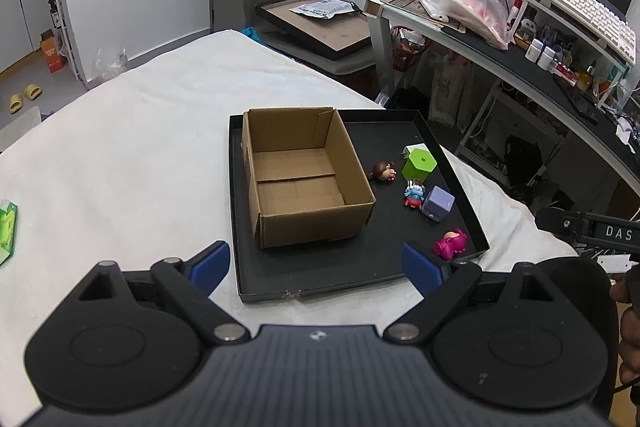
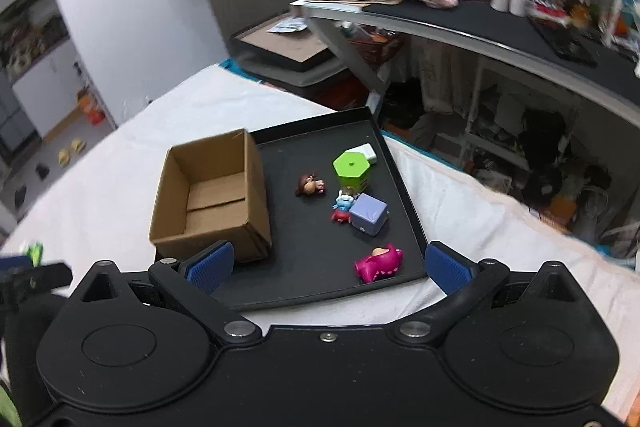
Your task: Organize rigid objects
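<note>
A black tray (image 1: 304,277) (image 2: 304,291) lies on the white cloth. On its left stands an empty cardboard box (image 1: 298,173) (image 2: 210,195). To the right lie a brown-haired figure (image 1: 383,171) (image 2: 309,184), a green hexagonal box (image 1: 419,164) (image 2: 351,169), a white block (image 1: 412,149) (image 2: 366,151), a blue-and-red figure (image 1: 413,195) (image 2: 343,207), a lilac cube (image 1: 438,205) (image 2: 369,213) and a pink figure (image 1: 451,243) (image 2: 379,263). My left gripper (image 1: 316,269) hangs open before the tray's near edge. My right gripper (image 2: 328,265) is open over the near edge, the pink figure just ahead.
A green packet (image 1: 7,231) lies at the cloth's left edge. A cluttered desk (image 1: 520,51) with a keyboard (image 1: 580,7) and plastic bag (image 1: 456,3) stands right of the bed. A second dark tray (image 1: 316,23) rests on a chair behind. The other gripper's body (image 1: 592,227) shows at right.
</note>
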`<state>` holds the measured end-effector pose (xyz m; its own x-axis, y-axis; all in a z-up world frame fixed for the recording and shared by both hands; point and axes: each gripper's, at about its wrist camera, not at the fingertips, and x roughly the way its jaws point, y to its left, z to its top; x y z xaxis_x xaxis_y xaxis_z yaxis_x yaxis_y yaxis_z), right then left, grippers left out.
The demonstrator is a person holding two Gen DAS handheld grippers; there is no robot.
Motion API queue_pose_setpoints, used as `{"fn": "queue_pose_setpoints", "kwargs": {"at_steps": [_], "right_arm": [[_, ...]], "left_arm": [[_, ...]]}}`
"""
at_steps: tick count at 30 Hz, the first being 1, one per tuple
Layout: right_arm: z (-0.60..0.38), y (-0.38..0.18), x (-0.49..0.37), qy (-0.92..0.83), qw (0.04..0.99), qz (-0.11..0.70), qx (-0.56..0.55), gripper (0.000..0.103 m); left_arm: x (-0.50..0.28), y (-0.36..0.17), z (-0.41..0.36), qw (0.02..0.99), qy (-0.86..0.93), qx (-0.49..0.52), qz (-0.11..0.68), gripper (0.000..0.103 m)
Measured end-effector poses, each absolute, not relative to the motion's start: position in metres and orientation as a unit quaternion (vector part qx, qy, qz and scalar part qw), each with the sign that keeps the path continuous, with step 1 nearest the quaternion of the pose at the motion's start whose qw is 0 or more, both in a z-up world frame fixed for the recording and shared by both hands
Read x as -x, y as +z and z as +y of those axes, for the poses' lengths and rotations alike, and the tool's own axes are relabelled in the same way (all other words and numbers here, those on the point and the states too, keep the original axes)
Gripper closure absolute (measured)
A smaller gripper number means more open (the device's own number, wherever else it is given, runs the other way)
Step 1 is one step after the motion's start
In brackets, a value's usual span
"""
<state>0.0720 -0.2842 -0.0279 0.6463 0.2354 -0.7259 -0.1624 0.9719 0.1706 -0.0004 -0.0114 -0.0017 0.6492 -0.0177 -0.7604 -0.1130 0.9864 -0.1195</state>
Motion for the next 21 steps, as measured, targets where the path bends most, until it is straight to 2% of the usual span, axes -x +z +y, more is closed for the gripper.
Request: {"fn": "queue_pose_setpoints", "kwargs": {"at_steps": [21], "right_arm": [[-0.2821,-0.0251,-0.0663,0.124,0.907,0.403,-0.020,0.000]], "left_arm": [[0.0025,0.0041,-0.0087,0.906,0.027,0.075,0.415,0.011]]}}
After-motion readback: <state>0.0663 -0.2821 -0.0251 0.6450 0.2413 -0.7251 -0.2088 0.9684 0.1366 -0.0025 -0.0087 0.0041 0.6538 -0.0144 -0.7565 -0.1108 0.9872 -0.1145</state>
